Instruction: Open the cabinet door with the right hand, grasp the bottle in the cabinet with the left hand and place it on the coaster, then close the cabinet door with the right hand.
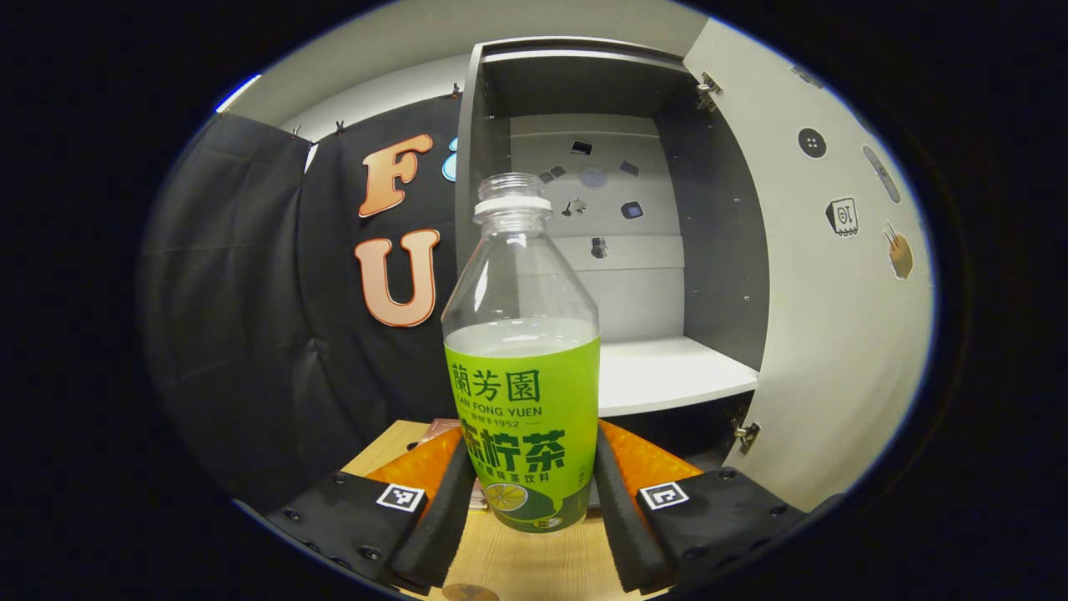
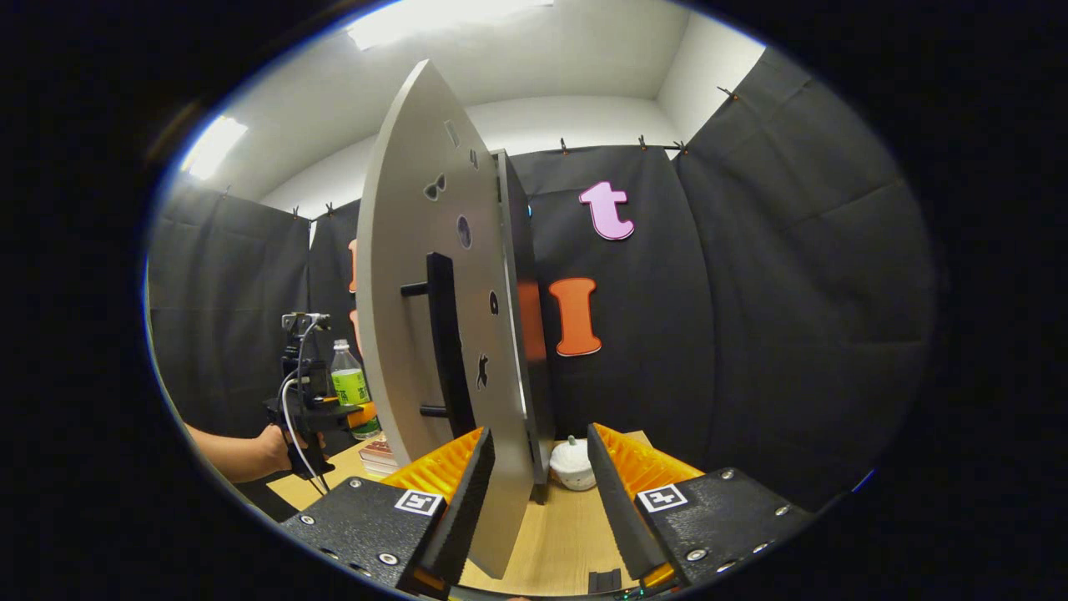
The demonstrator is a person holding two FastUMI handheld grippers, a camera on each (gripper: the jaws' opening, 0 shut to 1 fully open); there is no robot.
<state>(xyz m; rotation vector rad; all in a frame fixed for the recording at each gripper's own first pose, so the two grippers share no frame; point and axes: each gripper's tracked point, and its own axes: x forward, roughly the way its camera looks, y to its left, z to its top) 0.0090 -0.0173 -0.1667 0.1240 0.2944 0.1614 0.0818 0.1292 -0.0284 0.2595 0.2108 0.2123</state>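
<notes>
Left gripper [image 1: 527, 492]: your jaws closed on bottle [image 1: 522, 401], out of cabinet [image 1: 667, 250], above table [image 1: 517, 568]; coaster placement pending. Right gripper [image 2: 538, 492]: jaws spread, straddling open door [image 2: 434, 317] edge, gripping nothing. Closing left.

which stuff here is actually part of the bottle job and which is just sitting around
Part of the job:
- bottle, between the left gripper fingers
- cabinet, standing open
- cabinet door with its handle
- right gripper, open beside the door's edge

Just lying about:
- small white pot on the table
- stack of books
</notes>
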